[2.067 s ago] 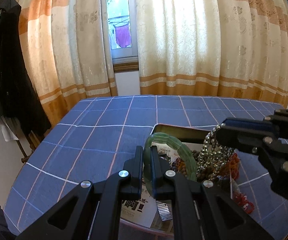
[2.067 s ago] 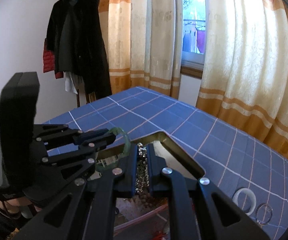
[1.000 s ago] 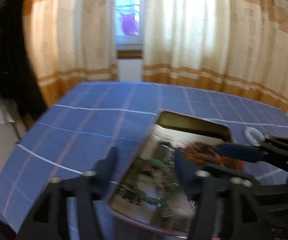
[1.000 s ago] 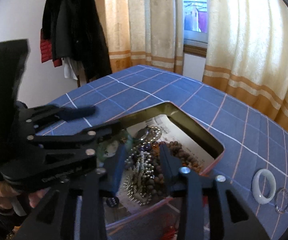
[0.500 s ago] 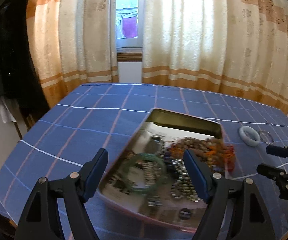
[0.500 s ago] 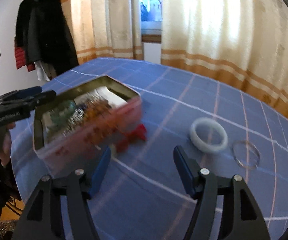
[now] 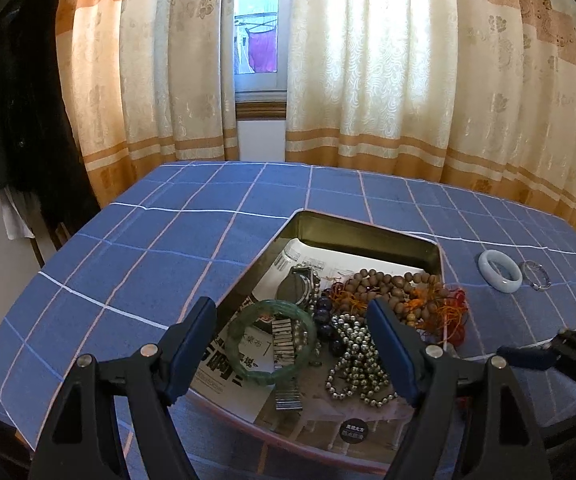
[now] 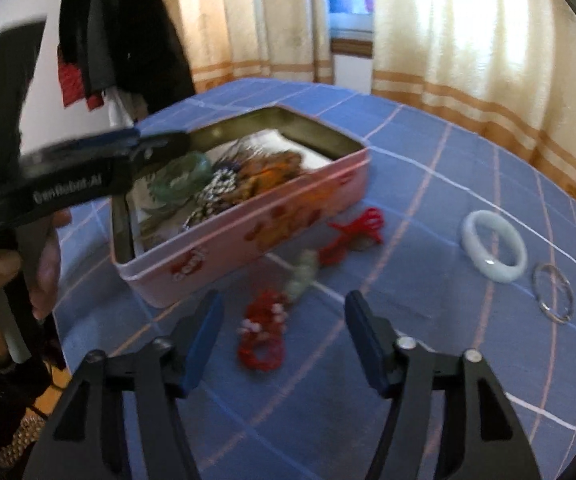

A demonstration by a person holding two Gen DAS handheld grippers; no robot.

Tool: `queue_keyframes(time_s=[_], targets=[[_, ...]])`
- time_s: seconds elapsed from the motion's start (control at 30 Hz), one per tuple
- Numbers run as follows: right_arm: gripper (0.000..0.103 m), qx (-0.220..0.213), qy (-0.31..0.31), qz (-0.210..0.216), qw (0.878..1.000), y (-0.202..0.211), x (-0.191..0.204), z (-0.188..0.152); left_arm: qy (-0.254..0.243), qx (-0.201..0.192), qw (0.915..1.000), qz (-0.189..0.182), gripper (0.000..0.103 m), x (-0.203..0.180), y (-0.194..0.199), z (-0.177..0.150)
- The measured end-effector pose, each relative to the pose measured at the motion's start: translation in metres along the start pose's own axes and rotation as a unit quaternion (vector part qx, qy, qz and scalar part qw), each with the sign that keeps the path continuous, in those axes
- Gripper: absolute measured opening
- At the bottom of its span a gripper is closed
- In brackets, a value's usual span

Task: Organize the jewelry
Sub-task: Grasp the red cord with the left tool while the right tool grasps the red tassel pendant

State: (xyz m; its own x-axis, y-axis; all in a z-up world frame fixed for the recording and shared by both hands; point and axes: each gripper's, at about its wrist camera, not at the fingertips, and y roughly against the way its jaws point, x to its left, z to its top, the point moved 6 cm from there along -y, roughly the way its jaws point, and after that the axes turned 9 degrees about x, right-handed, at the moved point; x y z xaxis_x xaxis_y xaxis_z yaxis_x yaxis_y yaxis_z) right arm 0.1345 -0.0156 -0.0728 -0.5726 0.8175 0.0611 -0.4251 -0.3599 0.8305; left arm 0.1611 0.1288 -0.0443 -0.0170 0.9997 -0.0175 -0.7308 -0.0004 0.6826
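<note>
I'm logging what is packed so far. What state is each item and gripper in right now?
pink tin: open, lidless
green bangle: inside tin
silver bead strand: inside tin
red bracelet: on cloth
white bangle: on cloth
left gripper: open, empty
right gripper: open, empty, jaws just closing

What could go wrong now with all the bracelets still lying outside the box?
The red beaded bracelet lies near the front edge of the blue checked tablecloth; a clumsy grab by the open right gripper might nudge it off. The red cord with the pale green pendant lies against the pink tin box and could snag. The thin metal ring lies flat, hard to pinch.
</note>
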Motion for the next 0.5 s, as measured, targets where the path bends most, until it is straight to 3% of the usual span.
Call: queue_keyframes(time_s=[0.1,0.17,0.23,0.37,0.5], targets=[[0.045,0.020,0.009,-0.011,1.000,-0.014,0.004,-0.003,-0.003,0.001,1.0000,-0.001,0.078,-0.001,0.000,0.000],[0.019,0.020,0.014,-0.015,1.000,-0.012,0.004,-0.004,-0.003,0.000,1.0000,-0.006,0.078,-0.001,0.001,0.000],[0.013,0.014,0.012,-0.014,1.000,-0.006,0.001,-0.007,-0.007,-0.001,0.9999,-0.009,0.078,-0.003,0.002,0.001],[0.012,0.001,0.015,-0.034,0.999,0.008,-0.010,-0.018,-0.022,-0.011,0.9995,-0.019,0.078,-0.015,0.009,0.004],[0.012,-0.019,-0.002,-0.066,0.998,0.030,-0.036,-0.023,-0.075,-0.021,0.9965,-0.030,0.078,-0.053,0.018,0.005]])
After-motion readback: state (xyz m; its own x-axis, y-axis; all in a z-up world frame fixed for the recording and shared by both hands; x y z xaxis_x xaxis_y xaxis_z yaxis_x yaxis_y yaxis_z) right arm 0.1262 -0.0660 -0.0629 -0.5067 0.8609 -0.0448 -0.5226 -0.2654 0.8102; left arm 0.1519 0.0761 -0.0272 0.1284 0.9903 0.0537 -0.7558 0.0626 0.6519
